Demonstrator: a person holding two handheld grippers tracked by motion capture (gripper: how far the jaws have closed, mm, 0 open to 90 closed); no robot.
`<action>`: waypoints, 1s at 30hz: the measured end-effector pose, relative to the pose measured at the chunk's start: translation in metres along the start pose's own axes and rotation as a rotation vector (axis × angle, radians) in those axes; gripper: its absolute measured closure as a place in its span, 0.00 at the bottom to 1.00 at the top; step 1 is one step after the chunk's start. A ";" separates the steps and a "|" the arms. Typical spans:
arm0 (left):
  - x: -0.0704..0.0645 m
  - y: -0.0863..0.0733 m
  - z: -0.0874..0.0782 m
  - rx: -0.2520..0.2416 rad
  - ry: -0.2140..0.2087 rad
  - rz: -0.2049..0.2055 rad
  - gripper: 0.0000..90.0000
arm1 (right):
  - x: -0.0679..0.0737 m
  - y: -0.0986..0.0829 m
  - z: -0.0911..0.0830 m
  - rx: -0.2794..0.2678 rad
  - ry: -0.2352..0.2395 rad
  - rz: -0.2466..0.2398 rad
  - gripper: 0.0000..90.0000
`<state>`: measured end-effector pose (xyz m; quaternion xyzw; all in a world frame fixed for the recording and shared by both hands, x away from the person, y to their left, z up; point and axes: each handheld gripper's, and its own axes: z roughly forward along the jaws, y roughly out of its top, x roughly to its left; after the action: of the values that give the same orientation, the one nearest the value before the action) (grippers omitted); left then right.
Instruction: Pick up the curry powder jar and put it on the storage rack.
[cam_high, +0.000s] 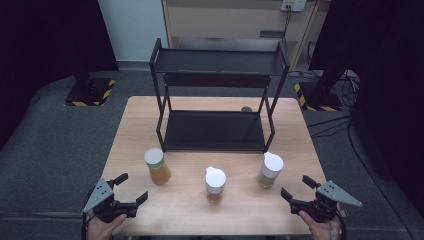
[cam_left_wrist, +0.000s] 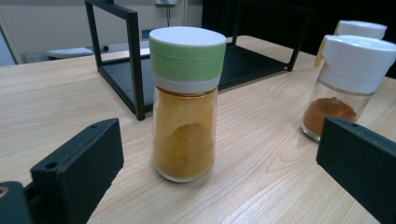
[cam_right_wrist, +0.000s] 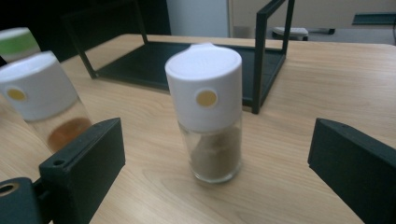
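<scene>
High view puts three spice jars in a row on the wooden table (cam_high: 300, 150), all in front of the black two-tier rack (cam_high: 217, 95), whose shelves both look bare. Judged from that, the work of shelving the jars has not begun: none is gripped and none has left the tabletop.

The left gripper (cam_high: 131, 189) sits at about 7 o'clock on the table with its jaws spread wide, holding nothing. It faces the green-lidded jar of yellow powder (cam_high: 157, 166), which stands upright just ahead of it; in the left gripper view that same jar (cam_left_wrist: 186, 102) is centred between the two jaws but apart from both. The right gripper (cam_high: 295, 187), at about 5 o'clock, is likewise released and empty, aimed at the white-capped jar of grey-brown powder (cam_high: 270, 170). In the right gripper view that jar (cam_right_wrist: 210, 114) also stands between the open jaws, untouched.

Between them, at 6 o'clock, stands a third jar with a white cap and reddish-brown powder (cam_high: 215, 184), which neither gripper is addressing.

The path to the lower shelf looks open, though the rack's front uprights stand close behind the outer two jars and the upper shelf hangs low over the bottom one, so a lifted jar would likely need to go in between the posts.
</scene>
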<state>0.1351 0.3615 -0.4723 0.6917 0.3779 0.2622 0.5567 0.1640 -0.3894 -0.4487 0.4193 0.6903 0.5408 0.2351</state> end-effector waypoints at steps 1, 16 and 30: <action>0.000 0.000 0.000 0.003 0.002 0.001 0.00 | 0.000 -0.001 -0.001 0.000 0.005 -0.006 0.05; 0.005 -0.001 -0.001 0.010 -0.009 -0.009 0.00 | -0.006 -0.008 0.000 -0.022 0.028 -0.021 0.06; 0.000 0.012 -0.002 0.044 0.008 -0.020 0.00 | -0.006 -0.008 -0.002 -0.027 0.028 -0.017 0.06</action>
<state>0.1362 0.3610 -0.4604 0.6989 0.3924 0.2511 0.5426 0.1631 -0.3956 -0.4569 0.4027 0.6896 0.5539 0.2355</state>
